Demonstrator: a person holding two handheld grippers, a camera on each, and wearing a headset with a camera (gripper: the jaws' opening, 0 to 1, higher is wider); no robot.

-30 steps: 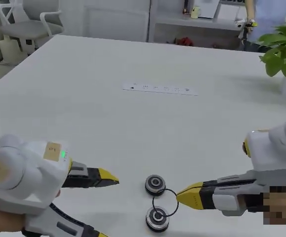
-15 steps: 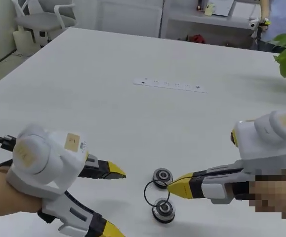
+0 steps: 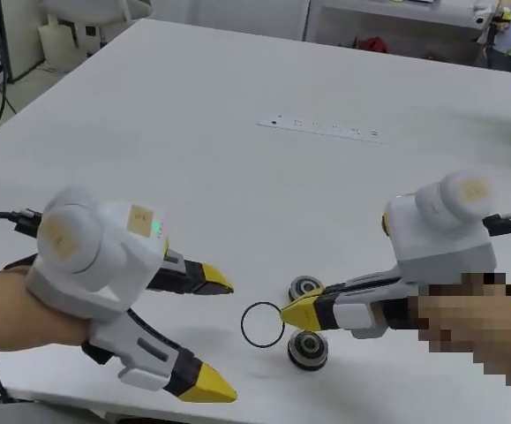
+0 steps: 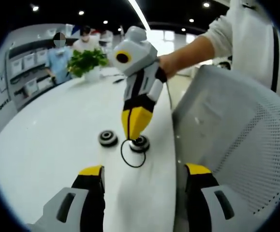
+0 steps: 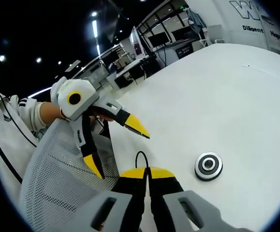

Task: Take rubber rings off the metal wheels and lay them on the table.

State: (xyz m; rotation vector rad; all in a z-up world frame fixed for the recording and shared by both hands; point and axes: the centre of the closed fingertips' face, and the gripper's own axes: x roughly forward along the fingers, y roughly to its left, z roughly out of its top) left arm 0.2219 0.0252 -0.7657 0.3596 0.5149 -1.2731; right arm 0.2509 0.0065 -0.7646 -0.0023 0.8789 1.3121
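Dragged leftward since a second ago, out from between the far wheel and the near wheel and clear to their left: the rubber ring, with the right gripper shifted left along with it. Now, biggest first: wide white table, all the action down at its near edge. Looming on the left of the head view, the left gripper, jaws spread wide, holding nothing, aimed toward the ring but apart from it. Same story in the left gripper view, with yellow tips far apart at the bottom and the table edge running up between them. Over on the right, the right gripper with jaws pressed tight together, clamped on the ring's right edge; in the right gripper view, a thin black arc rising straight out of the closed tips. Far back on the table, well apart from everything, a flat white power strip. Then the two metal wheels, lying flat, one just behind the right gripper's tips and one just in front, neither inside the ring. Smallest of all, the ring itself: thin black circle just left of both wheels, touching neither in the head view. Resting on the table or held a shade above it, cannot tell.
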